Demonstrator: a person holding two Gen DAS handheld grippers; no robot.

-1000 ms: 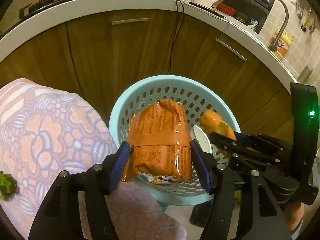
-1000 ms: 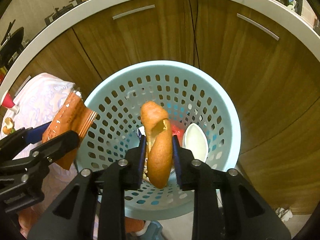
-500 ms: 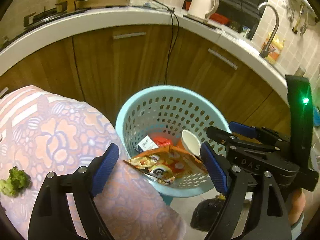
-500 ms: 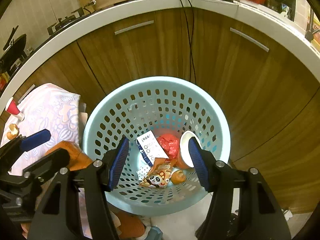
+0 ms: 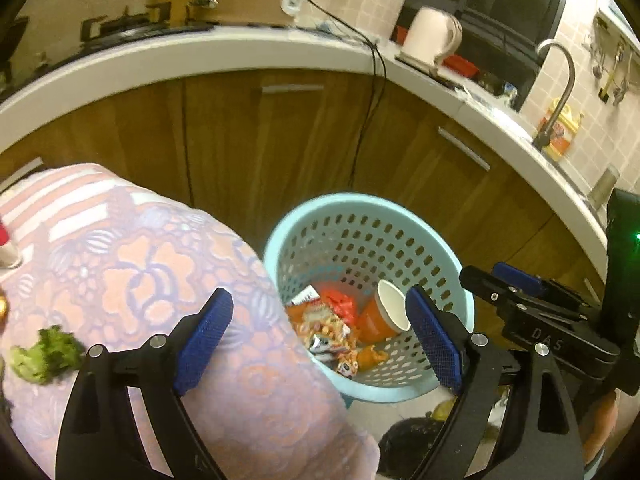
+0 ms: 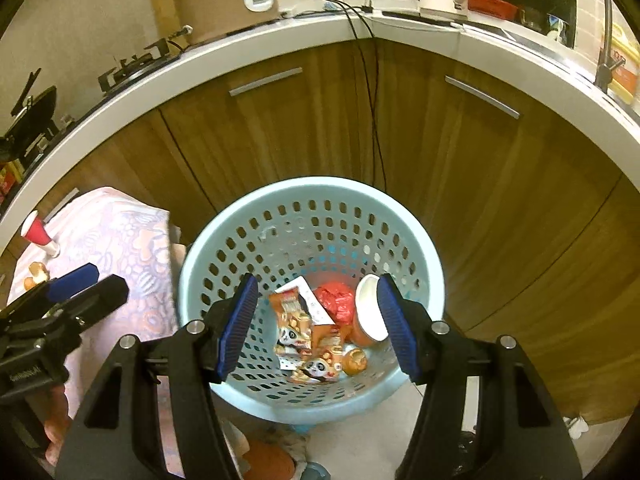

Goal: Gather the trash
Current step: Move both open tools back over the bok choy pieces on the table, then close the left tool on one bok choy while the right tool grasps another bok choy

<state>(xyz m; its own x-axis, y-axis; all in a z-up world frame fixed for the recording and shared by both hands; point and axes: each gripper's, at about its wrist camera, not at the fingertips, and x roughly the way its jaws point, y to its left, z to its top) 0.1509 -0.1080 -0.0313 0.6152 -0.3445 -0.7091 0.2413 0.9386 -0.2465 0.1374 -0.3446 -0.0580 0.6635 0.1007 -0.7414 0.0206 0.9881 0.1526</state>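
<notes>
My left gripper and right gripper both gape empty above the basket of wrappers.

Both the left tongs and the right tongs gape empty, side by side, angled downward.

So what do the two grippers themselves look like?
Both match: the left gripper and right gripper have black angular frames with silver screws and blue textured pads on the fingers. The right one's body carries pale lettering and a green light in the left wrist view.
</notes>
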